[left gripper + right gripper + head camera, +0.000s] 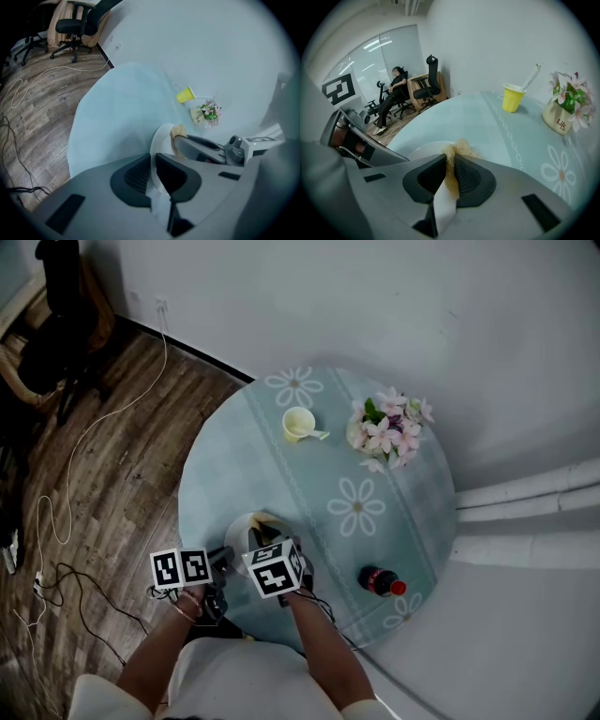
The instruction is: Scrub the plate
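left gripper (152,161): grey shell, dark ribbed pads (136,176) | right gripper (450,164): same grey, dark pads | marker cubes (274,568): white, black squares | worn: white top (234,681)

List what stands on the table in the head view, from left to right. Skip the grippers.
plate → yellow cup → flower pot. The bottle shares the flower pot's stretch from left to right, so it has no clear place in the order.
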Demonstrator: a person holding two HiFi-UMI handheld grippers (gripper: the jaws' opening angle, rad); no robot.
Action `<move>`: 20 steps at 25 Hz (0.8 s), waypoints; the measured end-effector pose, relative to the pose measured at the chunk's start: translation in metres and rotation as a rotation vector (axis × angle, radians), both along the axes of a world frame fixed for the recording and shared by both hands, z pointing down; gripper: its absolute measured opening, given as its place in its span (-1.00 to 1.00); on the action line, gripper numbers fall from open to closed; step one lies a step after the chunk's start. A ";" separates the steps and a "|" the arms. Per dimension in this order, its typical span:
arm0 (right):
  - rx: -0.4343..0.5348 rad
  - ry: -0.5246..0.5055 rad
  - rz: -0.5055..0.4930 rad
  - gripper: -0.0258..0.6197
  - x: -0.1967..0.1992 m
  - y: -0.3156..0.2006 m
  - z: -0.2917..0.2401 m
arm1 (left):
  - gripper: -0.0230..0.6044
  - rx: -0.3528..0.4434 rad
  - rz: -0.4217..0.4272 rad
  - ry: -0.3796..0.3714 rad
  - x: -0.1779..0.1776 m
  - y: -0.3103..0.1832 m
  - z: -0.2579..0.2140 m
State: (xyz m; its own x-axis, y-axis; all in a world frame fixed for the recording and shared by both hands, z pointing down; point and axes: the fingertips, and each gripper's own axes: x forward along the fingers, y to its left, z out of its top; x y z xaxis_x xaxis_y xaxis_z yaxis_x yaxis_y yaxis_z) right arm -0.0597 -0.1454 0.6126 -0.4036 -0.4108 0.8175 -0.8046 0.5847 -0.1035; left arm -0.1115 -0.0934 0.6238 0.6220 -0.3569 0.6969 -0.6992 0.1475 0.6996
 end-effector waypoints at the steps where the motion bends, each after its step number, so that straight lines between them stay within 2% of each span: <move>1: -0.004 -0.007 -0.008 -0.73 -0.006 0.002 0.000 | -0.79 0.003 0.001 0.002 -0.001 0.000 0.000; 5: -0.011 -0.018 -0.048 -0.73 -0.019 0.007 0.001 | -0.79 0.008 0.009 0.007 0.000 0.000 0.000; 10: -0.036 -0.016 -0.160 -0.73 -0.031 0.016 0.001 | -0.79 0.011 0.002 0.004 -0.001 -0.001 0.000; 13: -0.066 -0.065 -0.161 -0.73 -0.039 0.020 0.000 | -0.80 0.014 0.002 0.009 -0.001 -0.001 0.000; 20: -0.134 -0.107 -0.274 -0.73 -0.047 0.033 -0.001 | -0.80 -0.008 -0.041 0.048 -0.002 -0.001 0.001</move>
